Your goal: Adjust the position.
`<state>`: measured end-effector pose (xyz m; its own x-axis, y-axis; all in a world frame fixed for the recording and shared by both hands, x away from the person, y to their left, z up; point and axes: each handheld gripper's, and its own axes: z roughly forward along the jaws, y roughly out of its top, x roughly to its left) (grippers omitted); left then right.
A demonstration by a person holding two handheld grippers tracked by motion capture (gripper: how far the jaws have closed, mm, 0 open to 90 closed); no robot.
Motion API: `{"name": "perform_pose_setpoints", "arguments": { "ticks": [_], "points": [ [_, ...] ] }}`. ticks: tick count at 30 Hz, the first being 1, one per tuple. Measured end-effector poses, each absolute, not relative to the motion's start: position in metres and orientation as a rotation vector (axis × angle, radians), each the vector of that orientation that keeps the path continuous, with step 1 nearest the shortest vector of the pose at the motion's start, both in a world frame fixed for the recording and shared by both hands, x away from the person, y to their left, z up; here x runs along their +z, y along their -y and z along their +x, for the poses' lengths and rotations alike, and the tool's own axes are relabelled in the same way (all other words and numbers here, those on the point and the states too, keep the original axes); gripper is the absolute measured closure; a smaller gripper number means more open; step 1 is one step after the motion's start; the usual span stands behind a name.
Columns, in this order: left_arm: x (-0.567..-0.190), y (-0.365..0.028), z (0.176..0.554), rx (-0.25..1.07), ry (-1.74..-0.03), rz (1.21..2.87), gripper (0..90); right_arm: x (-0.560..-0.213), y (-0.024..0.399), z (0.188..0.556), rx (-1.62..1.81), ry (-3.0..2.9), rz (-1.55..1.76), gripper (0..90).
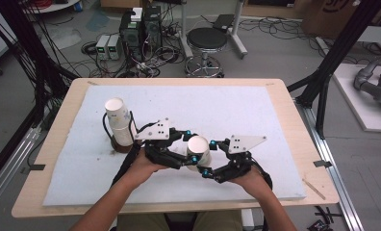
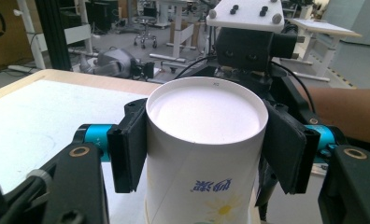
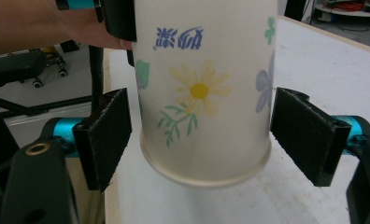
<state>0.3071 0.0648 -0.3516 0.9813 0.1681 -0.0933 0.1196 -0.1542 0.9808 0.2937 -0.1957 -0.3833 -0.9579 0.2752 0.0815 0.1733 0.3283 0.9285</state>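
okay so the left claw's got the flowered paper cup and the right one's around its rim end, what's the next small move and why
Probably close the right claw the rest of the way onto the paper cup. Its pads flank the cup near the rim with small gaps on both sides, not pressing yet, while the left claw already clamps the base end. Then both ends are held.

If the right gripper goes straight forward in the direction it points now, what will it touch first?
Most likely the flowered paper cup, which stands between the right gripper's open pads, held upside down by the left gripper. Behind it waits the person's left hand, though depth is unclear.
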Motion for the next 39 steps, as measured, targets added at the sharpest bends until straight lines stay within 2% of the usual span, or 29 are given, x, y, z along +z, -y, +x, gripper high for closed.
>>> {"name": "perform_pose_setpoints", "arguments": {
  "ticks": [18,19,21,22,39],
  "points": [
    [-0.356,-0.065,0.306,0.046,-0.225,1.738,35.3,-0.386,0.191,0.296,1.689,-2.505,0.378,33.4],
    [-0.356,-0.064,0.305,0.057,-0.238,1.743,33.9,-0.386,0.191,0.297,1.682,-2.507,0.373,33.4],
    [-0.357,-0.062,0.306,0.052,-0.275,1.761,15.3,-0.385,0.191,0.297,1.683,-2.513,0.376,33.4],
    [-0.358,-0.063,0.306,0.038,-0.282,1.764,9.7,-0.384,0.191,0.297,1.674,-2.519,0.370,33.4],
    [-0.352,-0.077,0.304,0.027,-0.254,1.874,9.9,-0.368,0.189,0.300,1.405,-2.685,0.277,33.4]
  ]
}}
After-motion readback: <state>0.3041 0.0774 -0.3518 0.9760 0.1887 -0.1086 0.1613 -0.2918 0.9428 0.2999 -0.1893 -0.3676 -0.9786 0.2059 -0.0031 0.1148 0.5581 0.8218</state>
